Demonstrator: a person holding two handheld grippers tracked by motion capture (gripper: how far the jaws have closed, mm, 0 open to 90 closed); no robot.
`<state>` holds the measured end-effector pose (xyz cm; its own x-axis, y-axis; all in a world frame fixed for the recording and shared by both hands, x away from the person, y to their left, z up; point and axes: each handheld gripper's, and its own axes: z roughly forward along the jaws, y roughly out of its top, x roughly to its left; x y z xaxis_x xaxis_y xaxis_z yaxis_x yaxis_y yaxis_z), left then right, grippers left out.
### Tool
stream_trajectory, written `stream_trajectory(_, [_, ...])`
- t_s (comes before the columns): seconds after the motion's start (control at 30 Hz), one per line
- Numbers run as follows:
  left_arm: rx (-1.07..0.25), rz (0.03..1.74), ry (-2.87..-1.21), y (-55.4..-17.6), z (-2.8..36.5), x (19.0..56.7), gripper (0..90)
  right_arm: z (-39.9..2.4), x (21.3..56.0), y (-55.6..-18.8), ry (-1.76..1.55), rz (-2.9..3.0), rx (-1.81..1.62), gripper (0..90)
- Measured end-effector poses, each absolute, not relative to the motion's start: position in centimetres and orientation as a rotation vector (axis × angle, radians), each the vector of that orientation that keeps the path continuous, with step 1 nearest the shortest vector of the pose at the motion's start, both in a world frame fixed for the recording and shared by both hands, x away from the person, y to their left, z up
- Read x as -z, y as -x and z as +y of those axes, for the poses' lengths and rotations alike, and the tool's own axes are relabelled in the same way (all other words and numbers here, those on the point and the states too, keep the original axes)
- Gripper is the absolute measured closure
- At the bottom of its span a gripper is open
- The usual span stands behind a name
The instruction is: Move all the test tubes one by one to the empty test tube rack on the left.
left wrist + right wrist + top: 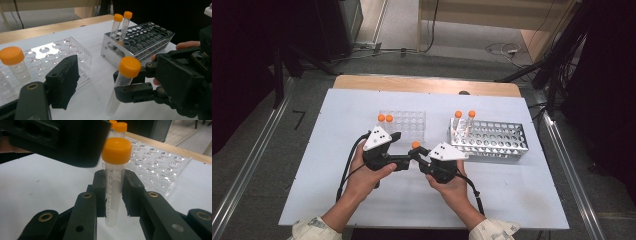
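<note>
High view: two hands come in from the near edge of the white tabletop (512, 200), each holding a tool, and the tools meet near the middle of the board, a little toward the near edge. The right tool (418, 152) is clamped on a clear plastic tube (415, 146) with an orange cap, held upright above the tabletop. In the right gripper view the two black jaws press the tube's (113, 185) sides just below the cap, with the tube's rounded bottom hanging free under them. The left tool (406, 161) points across at the tube, and its jaws stand apart with nothing gripped. In the left gripper view one padded jaw shows at the left, and the tube (122, 83) stands off to its right, clear of that jaw. Whether the tube lies between the two left jaws I cannot tell, since the other jaw is out of frame. A clear plastic rack (409, 125) sits behind the tools, toward the far edge, with two orange-capped tubes (385, 118) at its left end. A metal rack (492, 140) stands to the right of it, holding two more capped tubes (464, 120) at its far-left corner.
</note>
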<state>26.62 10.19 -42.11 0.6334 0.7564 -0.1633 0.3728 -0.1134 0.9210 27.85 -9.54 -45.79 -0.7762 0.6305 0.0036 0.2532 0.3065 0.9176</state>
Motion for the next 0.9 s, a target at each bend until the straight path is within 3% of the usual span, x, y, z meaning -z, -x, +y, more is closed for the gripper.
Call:
stream_trajectory(0.43, [-0.453, 0.906, -1.723, -26.55, 9.44, 42.56, 37.9, -9.15, 45.77, -27.50, -0.776, 2.239, -1.473, 71.4])
stream_trajectory(0.63, [-0.449, 0.896, -1.721, -26.53, 9.49, 42.64, 54.6, -9.00, 45.78, -27.44, -0.771, 2.245, -1.474, 71.4])
stream_trajectory(0.9, [-0.436, 0.877, -1.749, -26.49, 9.09, 42.81, 64.2, -9.02, 45.70, -27.39, -0.780, 2.245, -1.478, 71.4])
